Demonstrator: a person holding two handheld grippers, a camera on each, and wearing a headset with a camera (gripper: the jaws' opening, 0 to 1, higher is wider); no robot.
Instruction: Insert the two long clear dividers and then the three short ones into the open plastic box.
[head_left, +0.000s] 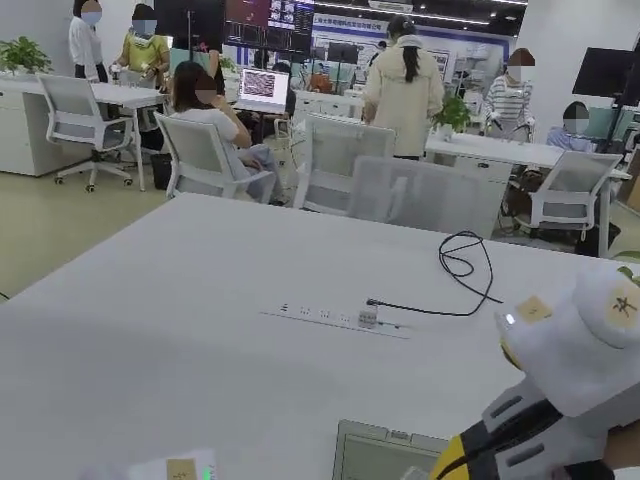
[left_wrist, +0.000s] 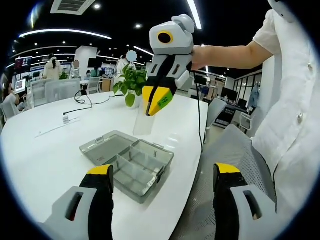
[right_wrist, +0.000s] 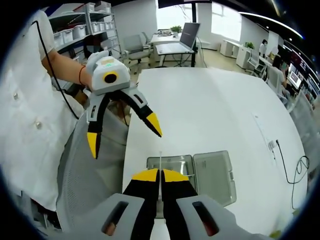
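1. Right tool (right_wrist: 160, 172) has its jaws pinched on a clear divider (left_wrist: 143, 125). In the left gripper view the sheet hangs upright from the yellow tips, lifted off the counter (head_left: 200, 330) and not touching the box.
2. Left tool (left_wrist: 163, 172) is spread wide with nothing between its jaws. In the right gripper view it hangs off the counter's near edge, beside the person's white shirt (right_wrist: 30, 115).
3. The open plastic box (left_wrist: 142, 167) sits on the counter near that same edge, its lid (left_wrist: 102, 146) folded out flat beside the tray. Some partition walls show inside the tray; how many, I cannot tell.
4. In the right gripper view the divider is seen edge-on as a thin line above the box.
5. In the head view only a corner of the box shows at the bottom edge, just beside the tool at the lower right.
6. Farther across the counter lie a looped black cable (head_left: 465, 270) and a power strip (head_left: 335, 318). A potted plant (left_wrist: 131, 85) stands near the far end.
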